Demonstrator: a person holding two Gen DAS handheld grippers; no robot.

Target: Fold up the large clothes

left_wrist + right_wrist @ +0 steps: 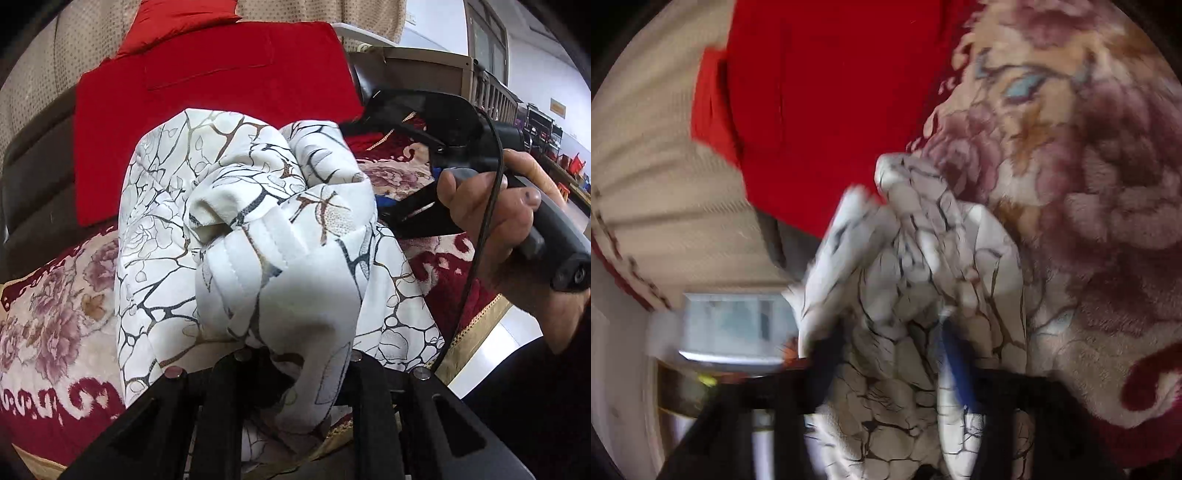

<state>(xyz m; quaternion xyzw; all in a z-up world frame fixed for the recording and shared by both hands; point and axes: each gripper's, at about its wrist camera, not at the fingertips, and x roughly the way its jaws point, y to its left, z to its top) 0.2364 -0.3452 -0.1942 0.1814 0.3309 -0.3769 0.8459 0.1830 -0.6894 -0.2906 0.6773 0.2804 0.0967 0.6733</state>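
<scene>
A white garment (258, 229) with a dark branching print is bunched up above the floral blanket. My left gripper (295, 373) is shut on a fold of it at the bottom of the left wrist view. My right gripper (402, 218), held by a hand, shows at the right of that view with its fingers against the garment's far edge. In the blurred right wrist view the same garment (916, 295) fills the space between the fingers of my right gripper (897, 369), which is shut on it.
A floral red and cream blanket (55, 325) covers the surface below. A flat red cloth (207, 110) lies beyond the garment, also in the right wrist view (831, 110). Beige dotted upholstery (44, 66) stands behind. A floor and furniture show at far right.
</scene>
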